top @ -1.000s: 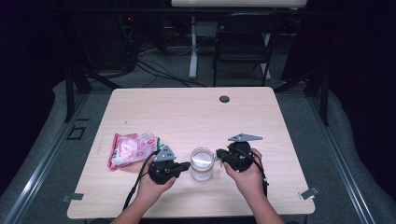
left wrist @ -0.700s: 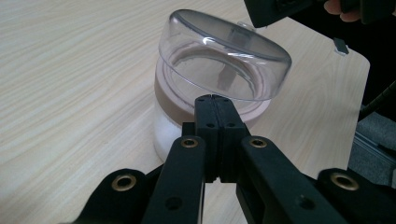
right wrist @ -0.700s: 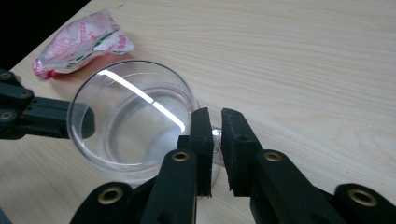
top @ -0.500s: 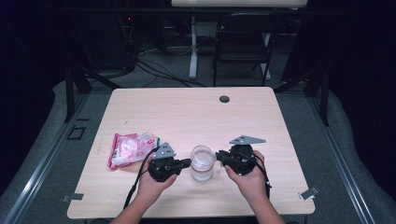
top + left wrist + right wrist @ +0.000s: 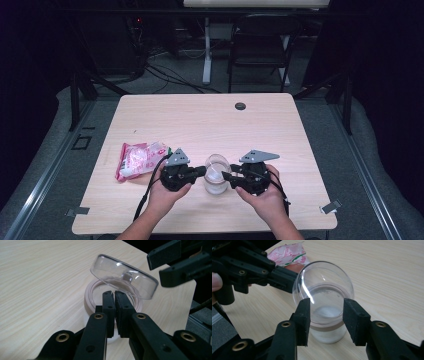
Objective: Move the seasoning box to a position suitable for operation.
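**Clear lid tilted over a glass jar between two grippers**

A pink snack packet [image 5: 138,158] lies at the left of the table [image 5: 300,130]. Beside it the left gripper [image 5: 202,171] has its jaws pinched together at the jar's rim; whether they clamp the glass I cannot tell. The jar [image 5: 216,181] is small, clear and round, standing near the front edge, a pale band around its neck. Its transparent domed lid [image 5: 123,275] sits tilted above the mouth. The right gripper [image 5: 226,177] has just been opening; its jaws stand apart on either side of the jar, not pressing it.
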`<move>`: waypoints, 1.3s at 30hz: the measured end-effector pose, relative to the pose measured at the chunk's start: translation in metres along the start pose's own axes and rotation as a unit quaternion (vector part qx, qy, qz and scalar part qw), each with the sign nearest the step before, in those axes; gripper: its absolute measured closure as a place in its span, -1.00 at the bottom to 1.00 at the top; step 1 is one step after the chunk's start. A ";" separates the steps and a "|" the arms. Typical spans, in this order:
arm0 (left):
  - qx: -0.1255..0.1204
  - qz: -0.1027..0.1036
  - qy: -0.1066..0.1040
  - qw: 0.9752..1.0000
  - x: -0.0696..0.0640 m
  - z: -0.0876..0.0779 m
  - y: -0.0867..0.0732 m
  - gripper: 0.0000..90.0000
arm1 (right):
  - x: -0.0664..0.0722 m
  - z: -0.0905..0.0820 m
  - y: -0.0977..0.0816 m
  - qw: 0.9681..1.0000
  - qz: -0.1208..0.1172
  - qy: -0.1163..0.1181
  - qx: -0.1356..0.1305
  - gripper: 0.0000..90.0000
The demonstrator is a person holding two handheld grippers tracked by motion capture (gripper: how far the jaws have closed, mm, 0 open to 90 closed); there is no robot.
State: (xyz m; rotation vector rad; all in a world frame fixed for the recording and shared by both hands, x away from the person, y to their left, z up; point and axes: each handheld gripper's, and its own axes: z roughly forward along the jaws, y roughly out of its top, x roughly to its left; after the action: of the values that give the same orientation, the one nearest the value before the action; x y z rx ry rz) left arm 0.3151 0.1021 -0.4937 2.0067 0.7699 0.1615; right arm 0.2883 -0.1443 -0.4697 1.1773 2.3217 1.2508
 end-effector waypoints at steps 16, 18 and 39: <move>-0.007 0.001 0.004 1.000 -0.004 0.000 0.019 0.59 | 0.011 0.007 0.000 0.999 -0.046 -0.018 0.004 0.01; -0.008 0.000 0.005 1.000 -0.004 0.000 0.019 0.56 | 0.011 0.008 0.000 0.998 -0.050 -0.022 0.006 0.01; 0.000 0.004 0.028 1.000 0.003 0.005 0.011 0.37 | 0.007 0.004 0.000 0.999 -0.039 -0.019 0.000 0.10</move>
State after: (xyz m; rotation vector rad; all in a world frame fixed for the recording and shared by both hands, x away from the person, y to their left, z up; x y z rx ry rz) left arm 0.3247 0.0961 -0.4884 2.0129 0.7975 0.2221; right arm 0.2860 -0.1367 -0.4716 1.0897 2.3170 1.1911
